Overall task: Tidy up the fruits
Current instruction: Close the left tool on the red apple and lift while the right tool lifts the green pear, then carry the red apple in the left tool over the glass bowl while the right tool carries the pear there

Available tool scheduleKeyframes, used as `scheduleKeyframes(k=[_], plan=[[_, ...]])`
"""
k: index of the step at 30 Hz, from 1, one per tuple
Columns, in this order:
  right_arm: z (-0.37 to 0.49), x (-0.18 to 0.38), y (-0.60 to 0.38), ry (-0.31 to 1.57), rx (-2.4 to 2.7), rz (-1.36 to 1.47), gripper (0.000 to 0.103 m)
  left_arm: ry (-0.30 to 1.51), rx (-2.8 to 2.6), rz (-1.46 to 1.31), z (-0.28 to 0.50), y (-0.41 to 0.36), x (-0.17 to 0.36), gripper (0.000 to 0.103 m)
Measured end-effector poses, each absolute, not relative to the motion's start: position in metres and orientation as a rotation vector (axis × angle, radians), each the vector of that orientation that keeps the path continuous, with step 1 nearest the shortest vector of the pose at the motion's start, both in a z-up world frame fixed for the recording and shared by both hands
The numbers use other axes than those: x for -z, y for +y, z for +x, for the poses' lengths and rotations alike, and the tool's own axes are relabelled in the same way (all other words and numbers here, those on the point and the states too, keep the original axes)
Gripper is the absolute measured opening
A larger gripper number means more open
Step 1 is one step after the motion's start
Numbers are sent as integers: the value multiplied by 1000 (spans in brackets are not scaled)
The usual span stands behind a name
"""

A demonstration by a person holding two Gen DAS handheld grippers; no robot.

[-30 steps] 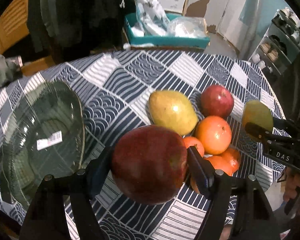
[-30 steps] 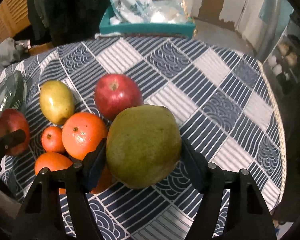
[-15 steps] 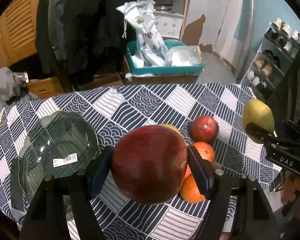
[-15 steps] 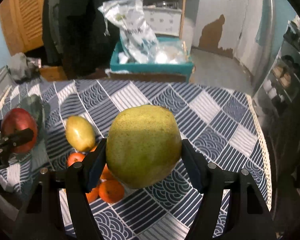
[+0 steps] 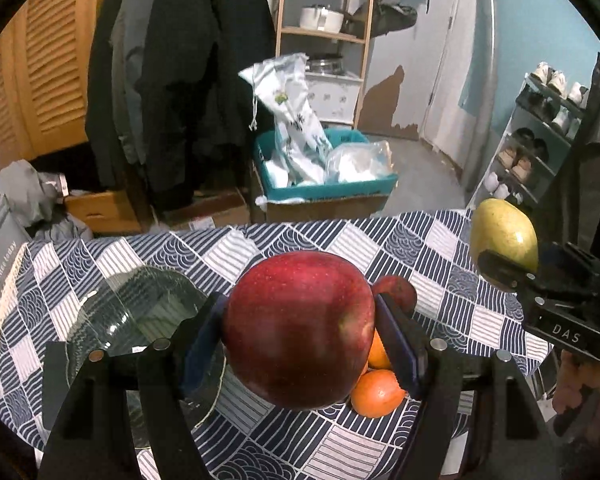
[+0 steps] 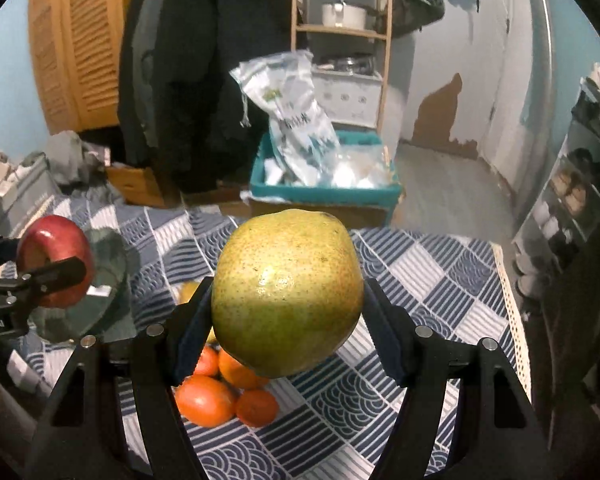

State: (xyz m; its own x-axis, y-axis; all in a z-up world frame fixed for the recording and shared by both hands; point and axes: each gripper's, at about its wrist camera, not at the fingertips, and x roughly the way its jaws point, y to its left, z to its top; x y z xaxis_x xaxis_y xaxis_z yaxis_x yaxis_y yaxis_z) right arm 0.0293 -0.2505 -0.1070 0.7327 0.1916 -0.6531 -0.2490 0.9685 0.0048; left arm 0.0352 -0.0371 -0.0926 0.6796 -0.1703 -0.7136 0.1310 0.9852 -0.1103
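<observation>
My left gripper [image 5: 300,340] is shut on a large red apple [image 5: 298,336], held well above the table. My right gripper [image 6: 286,320] is shut on a green-yellow pear [image 6: 287,296], also held high. In the left wrist view the pear [image 5: 504,240] and right gripper show at the right edge. The right wrist view has the apple [image 6: 54,260] and left gripper at its left edge. On the tablecloth below lie oranges [image 6: 204,400], a second red apple [image 5: 398,292] and a partly hidden yellow pear [image 6: 188,292]. A glass bowl [image 5: 140,312] sits at the table's left.
The round table [image 5: 440,240] wears a blue and white patterned cloth. Behind it stand a teal crate [image 5: 324,188] with bags on cardboard boxes, hanging dark coats [image 5: 180,80], a wooden shelf [image 5: 324,20] and a shoe rack [image 5: 540,140] at right. A hand [image 5: 572,384] grips the right tool.
Both grippers have risen with their fruit and tilted up, so the table looks smaller and more of the room shows. The grips are unchanged.
</observation>
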Motion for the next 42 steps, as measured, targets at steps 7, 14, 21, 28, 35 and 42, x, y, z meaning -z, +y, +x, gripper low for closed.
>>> scheduleKeyframes(k=[7, 14, 21, 28, 35, 42], plan=[[22, 87, -237, 661, -285, -75, 71, 786, 167, -79, 30, -25, 81, 76], [21, 73, -219, 633, -326, -74, 71, 767, 130, -92, 30, -6, 77, 76], [29, 72, -194, 634, -366, -80, 71, 779, 82, -117, 32, 19, 83, 76], [38, 73, -163, 649, -413, -93, 72, 818, 8, -141, 37, 48, 102, 76], [46, 77, -131, 660, -460, -110, 72, 889, -67, -185, 41, 82, 131, 76], [52, 84, -100, 686, -510, -126, 72, 969, -147, -208, 44, 110, 167, 76]])
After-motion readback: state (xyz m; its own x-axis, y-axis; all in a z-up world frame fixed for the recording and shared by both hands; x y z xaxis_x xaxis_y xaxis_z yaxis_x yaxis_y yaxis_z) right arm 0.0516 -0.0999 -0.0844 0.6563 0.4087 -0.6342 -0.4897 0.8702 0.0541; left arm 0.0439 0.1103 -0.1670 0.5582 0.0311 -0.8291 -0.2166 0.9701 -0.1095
